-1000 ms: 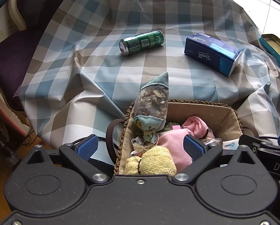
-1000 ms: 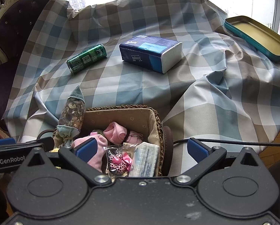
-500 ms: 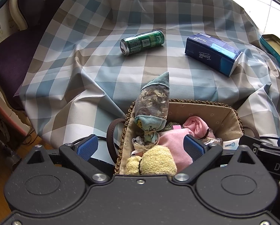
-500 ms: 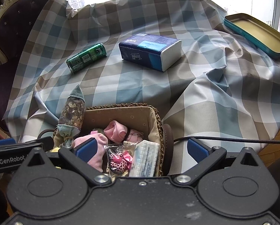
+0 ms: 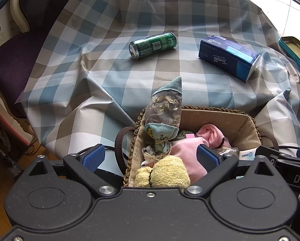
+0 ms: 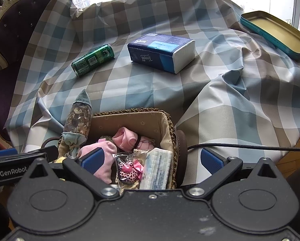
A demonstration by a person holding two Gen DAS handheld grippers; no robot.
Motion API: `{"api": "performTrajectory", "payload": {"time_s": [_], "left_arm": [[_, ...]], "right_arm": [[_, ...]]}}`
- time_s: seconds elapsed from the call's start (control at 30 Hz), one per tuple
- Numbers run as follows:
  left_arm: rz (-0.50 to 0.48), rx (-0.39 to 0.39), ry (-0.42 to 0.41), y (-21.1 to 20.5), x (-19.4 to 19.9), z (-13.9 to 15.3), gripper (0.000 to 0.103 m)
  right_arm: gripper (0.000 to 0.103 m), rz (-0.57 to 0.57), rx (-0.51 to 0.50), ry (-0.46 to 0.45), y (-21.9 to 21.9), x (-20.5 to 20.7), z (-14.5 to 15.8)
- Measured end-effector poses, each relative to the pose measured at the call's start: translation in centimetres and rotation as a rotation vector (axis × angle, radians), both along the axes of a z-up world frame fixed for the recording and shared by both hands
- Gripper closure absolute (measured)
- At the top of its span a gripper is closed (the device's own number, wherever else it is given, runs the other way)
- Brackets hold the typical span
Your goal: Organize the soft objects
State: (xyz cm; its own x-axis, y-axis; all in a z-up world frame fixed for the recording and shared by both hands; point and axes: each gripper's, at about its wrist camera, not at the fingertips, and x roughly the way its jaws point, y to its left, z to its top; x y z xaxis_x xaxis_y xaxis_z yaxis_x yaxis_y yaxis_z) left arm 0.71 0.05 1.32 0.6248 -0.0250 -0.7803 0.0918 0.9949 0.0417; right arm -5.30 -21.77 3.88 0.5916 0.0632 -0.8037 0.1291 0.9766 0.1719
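Two pairs of handheld tongs are hovering over a woven basket [image 5: 248, 120] lined with cloth, sitting at the near edge of a bench draped in a blue and tan checked cloth [image 5: 113, 76]. The left tongs [image 5: 151, 157] are standing wide apart, gripping nothing, above a yellow knitted bundle [image 5: 170, 173] and a pink fabric roll [image 5: 190, 152]. The right tongs [image 6: 152, 159] are likewise spread and empty, above a leopard-print bow packet [image 6: 127, 169] and a white tissue pack [image 6: 157, 167]. A cone-shaped sachet [image 5: 164, 110] is leaning upright against the basket's rim at 10 o'clock, seemingly propped there because the basket is crowded. Beyond, at 12 o'clock, a green can [image 5: 153, 45] is lying on its side, near a blue tissue pack [image 5: 228, 58]; a teal tin lid [image 6: 274, 32] is resting at 2 o'clock
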Motion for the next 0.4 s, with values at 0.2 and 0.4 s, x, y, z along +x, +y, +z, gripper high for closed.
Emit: {"api": "performTrajectory", "payload": {"time_s": [0.2,0.4], "left_arm": [[-0.001,0.001,-0.001,0.12,-0.08,-0.01,0.008],[0.0,-0.001,-0.003,0.06,-0.12,0.01,0.008]], "right_arm": [[0.0,-0.001,0.002,0.001,0.01,0.0,-0.01],[0.0,-0.001,0.007,0.006,0.1,0.07,-0.1]]}}
